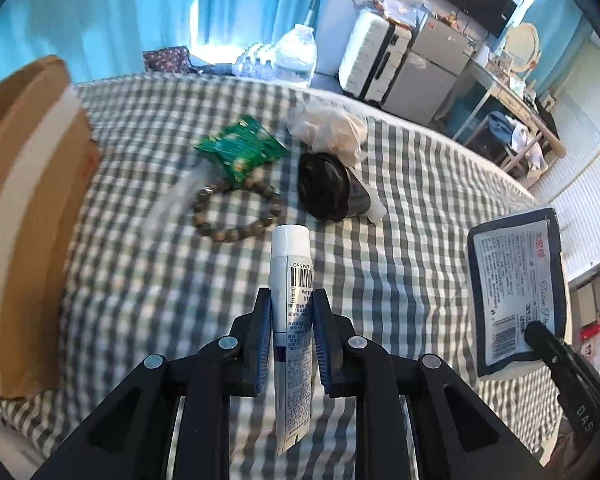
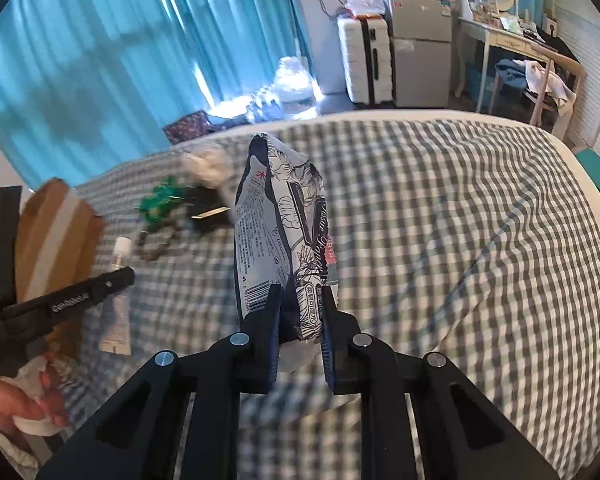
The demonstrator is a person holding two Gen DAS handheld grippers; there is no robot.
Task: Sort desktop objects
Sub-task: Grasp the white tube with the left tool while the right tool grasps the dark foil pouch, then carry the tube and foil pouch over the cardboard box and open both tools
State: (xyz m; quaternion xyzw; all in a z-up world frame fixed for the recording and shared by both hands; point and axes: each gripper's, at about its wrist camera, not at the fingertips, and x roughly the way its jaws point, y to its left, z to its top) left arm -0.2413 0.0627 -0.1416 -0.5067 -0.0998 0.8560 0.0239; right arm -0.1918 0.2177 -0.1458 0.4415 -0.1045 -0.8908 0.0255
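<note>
My left gripper (image 1: 291,300) is shut on a white tube (image 1: 290,276) with a barcode, held above the checked bedspread (image 1: 400,248). My right gripper (image 2: 302,300) is shut on a navy and white tissue pack (image 2: 280,224), held upright above the bed; the pack also shows in the left wrist view (image 1: 518,296). On the bed beyond the tube lie a green snack packet (image 1: 242,150), a wooden bead bracelet (image 1: 236,212), a black lidded cup (image 1: 328,186) on its side and a crumpled plastic bag (image 1: 330,130). The left gripper with the tube shows in the right wrist view (image 2: 116,280).
An open cardboard box (image 1: 28,208) stands on the bed at the left. Beyond the bed are blue curtains (image 1: 140,8), water bottles (image 1: 296,56), a white suitcase (image 1: 370,56), a small fridge (image 1: 432,64) and a desk with a chair (image 1: 512,128).
</note>
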